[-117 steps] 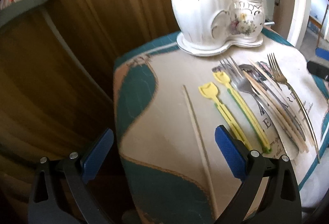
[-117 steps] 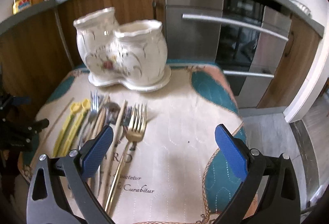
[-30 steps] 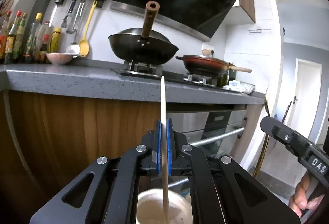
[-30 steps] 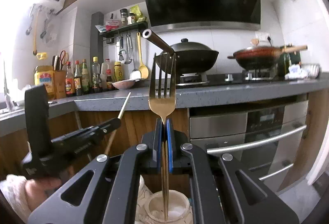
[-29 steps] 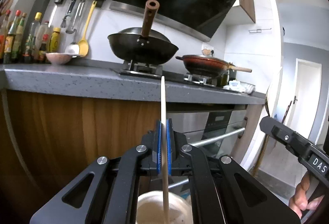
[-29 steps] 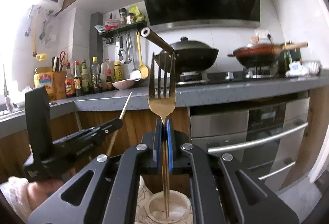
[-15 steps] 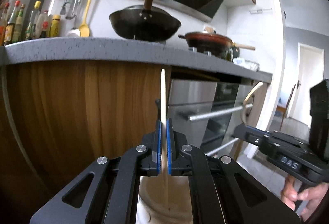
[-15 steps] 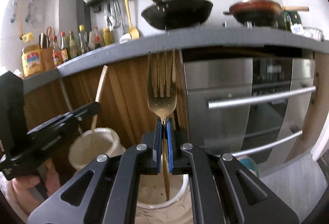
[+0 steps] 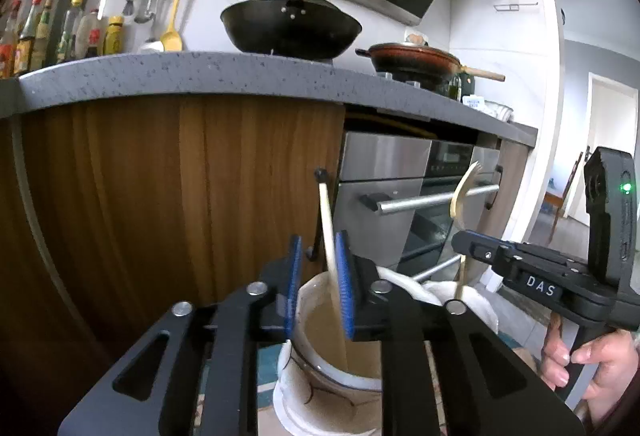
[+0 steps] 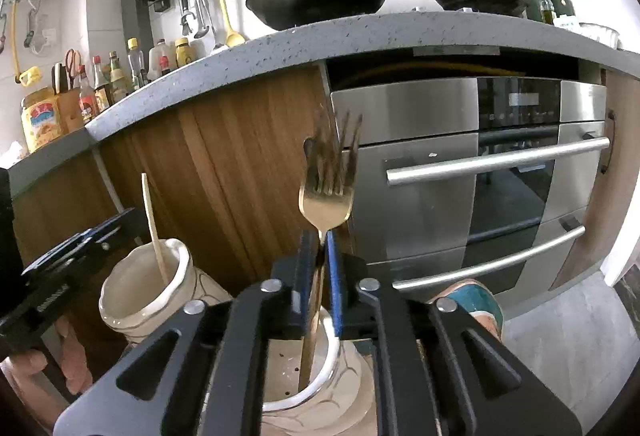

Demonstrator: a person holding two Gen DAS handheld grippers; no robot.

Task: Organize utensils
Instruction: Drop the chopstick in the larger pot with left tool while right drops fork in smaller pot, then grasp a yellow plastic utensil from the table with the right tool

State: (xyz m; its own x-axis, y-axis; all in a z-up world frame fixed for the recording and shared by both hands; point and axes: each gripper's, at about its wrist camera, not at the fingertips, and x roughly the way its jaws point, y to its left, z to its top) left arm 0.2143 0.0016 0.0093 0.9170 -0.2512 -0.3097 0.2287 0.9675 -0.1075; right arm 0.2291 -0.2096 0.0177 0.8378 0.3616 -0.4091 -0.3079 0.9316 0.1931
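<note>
The left gripper [image 9: 317,288] has its two blue pads parted a little, with one chopstick [image 9: 329,236] standing loose in the gap, close to the right pad; whether it touches that pad cannot be told. The chopstick's lower end sits inside the taller cup [image 9: 320,376] of a white two-cup holder, leaning slightly. The right gripper [image 10: 319,286] also has its pads slightly apart, and one gold fork [image 10: 326,196] stands between them, tines up and blurred, its handle down in the second cup [image 10: 304,392]; contact with the pads cannot be told. From the right wrist view the taller cup [image 10: 140,296] shows to the left with the single chopstick [image 10: 154,232] poking up from it. From the left wrist view the fork [image 9: 462,196] rises above the right gripper [image 9: 532,276], held by a hand [image 9: 588,364].

Behind stand a wooden cabinet [image 9: 160,196] and one steel oven [image 10: 480,176] with two bar handles. On the grey counter [image 9: 240,72] sit two pans: a black wok [image 9: 292,24] and a red pan [image 9: 412,60]. A row of bottles [image 10: 112,76] lines the far left.
</note>
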